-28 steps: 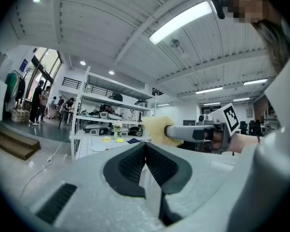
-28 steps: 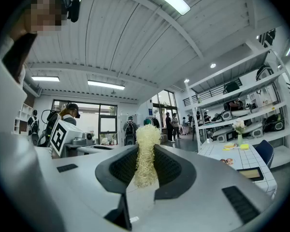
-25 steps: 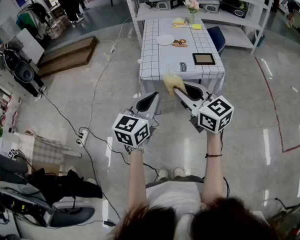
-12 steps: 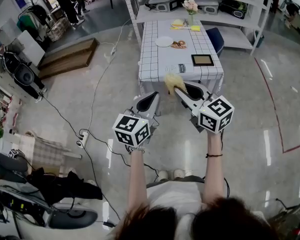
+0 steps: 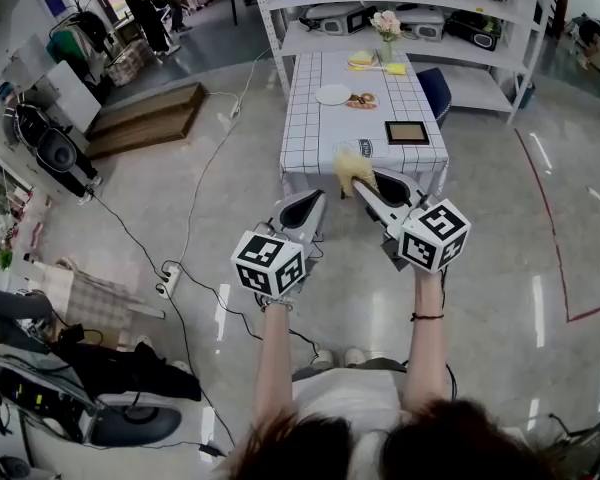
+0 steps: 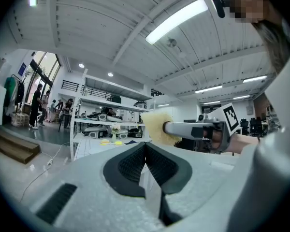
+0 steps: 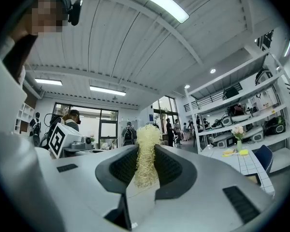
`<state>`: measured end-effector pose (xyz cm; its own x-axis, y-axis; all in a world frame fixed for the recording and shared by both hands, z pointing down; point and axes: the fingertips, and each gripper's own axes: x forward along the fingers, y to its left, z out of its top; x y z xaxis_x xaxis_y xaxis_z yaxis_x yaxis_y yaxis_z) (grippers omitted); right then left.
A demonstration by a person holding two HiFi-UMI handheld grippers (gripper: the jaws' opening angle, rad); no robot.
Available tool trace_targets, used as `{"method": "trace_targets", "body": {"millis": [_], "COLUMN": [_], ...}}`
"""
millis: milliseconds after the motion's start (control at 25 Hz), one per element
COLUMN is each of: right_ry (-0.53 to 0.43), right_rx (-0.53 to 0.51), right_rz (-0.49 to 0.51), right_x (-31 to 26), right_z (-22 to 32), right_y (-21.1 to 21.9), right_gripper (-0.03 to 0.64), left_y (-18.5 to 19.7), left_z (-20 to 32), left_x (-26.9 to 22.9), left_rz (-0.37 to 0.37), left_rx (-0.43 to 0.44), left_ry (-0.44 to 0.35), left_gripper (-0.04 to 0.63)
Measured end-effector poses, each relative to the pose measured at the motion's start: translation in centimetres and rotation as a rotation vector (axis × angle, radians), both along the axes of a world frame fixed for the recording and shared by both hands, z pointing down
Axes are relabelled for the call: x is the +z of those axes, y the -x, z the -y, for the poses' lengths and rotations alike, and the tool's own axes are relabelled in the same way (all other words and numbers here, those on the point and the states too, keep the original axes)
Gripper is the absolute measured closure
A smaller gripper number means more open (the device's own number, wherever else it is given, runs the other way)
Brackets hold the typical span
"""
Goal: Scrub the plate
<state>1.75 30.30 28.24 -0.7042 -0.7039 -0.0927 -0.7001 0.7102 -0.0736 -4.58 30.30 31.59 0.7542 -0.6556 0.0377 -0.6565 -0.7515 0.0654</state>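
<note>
your right gripper (image 5: 364, 178) is pinching a pale yellow scrubber (image 5: 348, 164). in the right gripper view it stands squeezed between the two dark pads (image 7: 123, 166), its frayed top poking above them and its lower end hidden behind the gripper body. your left gripper (image 5: 302, 208) has its jaws pressed together with nothing between them, which the left gripper view shows plainly. you hold both grippers in the air above the floor, well apart from the table (image 5: 315, 138), and the scrubber covers part of its near edge in the head view. the white plate (image 5: 332, 94) lies on the far half of the checked cloth, just beside a second dish (image 5: 361, 99) whose contents are too small to make out. a dark framed object (image 5: 407, 132) lies near the table's right edge; what it is cannot be told.
</note>
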Motion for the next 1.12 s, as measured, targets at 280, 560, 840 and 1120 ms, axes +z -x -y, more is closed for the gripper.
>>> {"method": "trace_targets", "body": {"millis": [280, 560, 840, 1120], "right_ry": [0.019, 0.020, 0.028, 0.031], "right_rx": [-0.045, -0.073, -0.060, -0.029], "right_rz": [0.030, 0.043, 0.073, 0.077], "right_x": [1.0, 0.9, 1.2, 1.6], "right_z": [-0.2, 0.3, 2.1, 6.0], "right_y": [0.4, 1.0, 1.1, 1.2], "right_gripper": [0.543, 0.543, 0.541, 0.543], "left_y": [0.6, 1.2, 1.9, 3.3], "left_z": [-0.9, -0.5, 1.1, 5.0], "left_x": [0.6, 0.2, 0.5, 1.1], "left_rz": [-0.018, -0.024, -0.020, -0.044], "left_rx": [-0.059, -0.086, -0.093, -0.078], "left_ry": [0.013, 0.009, 0.012, 0.015], "left_gripper": [0.584, 0.584, 0.584, 0.584]}}
